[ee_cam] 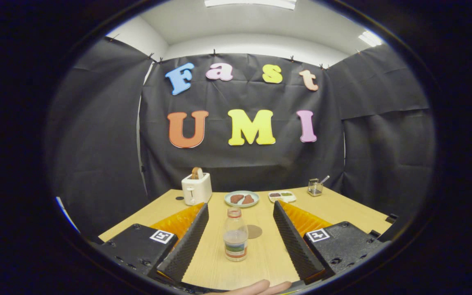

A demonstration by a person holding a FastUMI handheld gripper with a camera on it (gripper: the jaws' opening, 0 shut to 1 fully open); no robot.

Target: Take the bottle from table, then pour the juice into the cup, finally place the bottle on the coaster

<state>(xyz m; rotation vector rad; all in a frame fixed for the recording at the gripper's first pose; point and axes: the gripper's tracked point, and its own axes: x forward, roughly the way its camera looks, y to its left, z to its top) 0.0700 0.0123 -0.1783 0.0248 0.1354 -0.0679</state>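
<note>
Nothing of the task appears to have been carried out yet: the bottle is seen standing upright on the wooden table, untouched, between the two fingers of the gripper, which are spread wide apart with clear gaps on both sides of it. The grasp, the pouring and the placing are all judged to be left. The round brown coaster is seen lying flat just beside the bottle, slightly beyond it. One bottle and one coaster are counted. Further back, one white toaster with a slice in it, one plate bearing two brown pieces, one small divided dish and one glass cup with a stick in it are counted. A fingertip is seen beneath the gripper.
</note>
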